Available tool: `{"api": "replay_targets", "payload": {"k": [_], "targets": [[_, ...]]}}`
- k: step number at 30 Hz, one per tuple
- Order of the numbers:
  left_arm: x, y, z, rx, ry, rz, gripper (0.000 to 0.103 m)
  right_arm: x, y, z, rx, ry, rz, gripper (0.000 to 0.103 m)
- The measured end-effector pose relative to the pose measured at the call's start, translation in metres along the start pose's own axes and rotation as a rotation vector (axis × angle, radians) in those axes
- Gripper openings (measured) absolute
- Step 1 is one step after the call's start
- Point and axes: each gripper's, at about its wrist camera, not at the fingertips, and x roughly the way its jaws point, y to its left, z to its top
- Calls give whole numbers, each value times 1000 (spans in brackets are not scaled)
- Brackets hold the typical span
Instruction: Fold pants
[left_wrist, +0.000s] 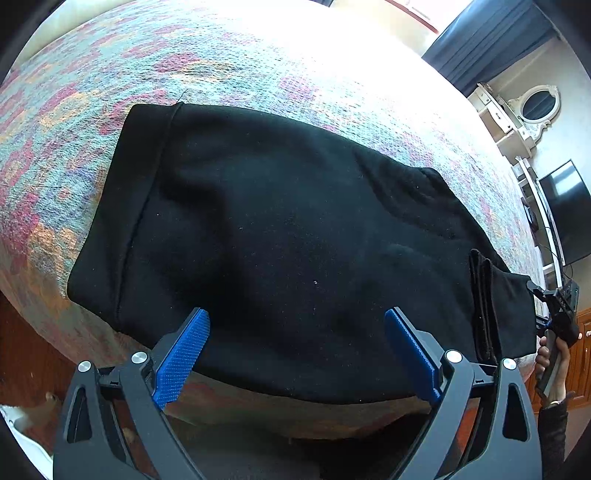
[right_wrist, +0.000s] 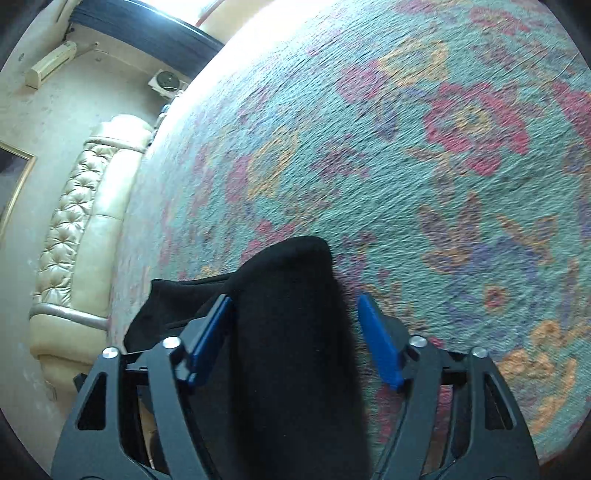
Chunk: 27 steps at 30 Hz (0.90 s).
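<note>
The black pants (left_wrist: 280, 236) lie spread on my bed's bedspread (left_wrist: 229, 70), a woven cover in teal, pink and orange. My left gripper (left_wrist: 297, 350) hangs wide over their near edge, gripping nothing. My right gripper (right_wrist: 295, 339) has its blue pads apart with a fold of the pants (right_wrist: 295, 332) lying between them; I can't tell whether it's pinched. Around the bed: a tufted cream headboard (right_wrist: 70, 229), dark curtains (left_wrist: 487, 40), a white dresser with an oval mirror (left_wrist: 537, 105) and a dark TV (left_wrist: 569, 210).
</note>
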Motion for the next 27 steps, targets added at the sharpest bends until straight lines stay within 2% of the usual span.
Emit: {"api": "replay_targets", "payload": {"k": [1,3,5,8,9,10,11,16,21,23,24,25,27], "targets": [[0,0,0,-1,0,-2,94,2,-1,1,-15,9,-11,27],[0,1,0,-4,-1,-6,94,-3,-9,2,0,-21,-35,23],[1,2,0,-6,0,-8,94,-4,-31,0,83,-32,13,23],[0,3,1,-5,2,-10,94,-11,-45,-11,140,-31,126,28],[0,4,1,-6,2,-13,94,-15,-47,-14,151,-29,153,32],[0,4,1,-8,3,-15,94,-19,-51,-18,162,-21,172,41],[0,5,1,-11,4,-18,94,-24,-54,-24,174,-9,197,44],[0,7,2,-18,4,-21,94,-47,-71,-56,225,12,302,54],[0,8,2,-21,3,-27,94,-55,-70,-71,198,43,307,60],[0,8,3,-20,3,-27,94,-58,-72,-74,190,29,274,55],[0,9,3,-18,3,-27,94,-57,-73,-75,191,34,248,38],[0,8,3,-16,4,-26,94,-54,-73,-78,187,44,210,27],[1,9,3,-14,5,-27,94,-51,-78,-82,197,35,197,24]]}}
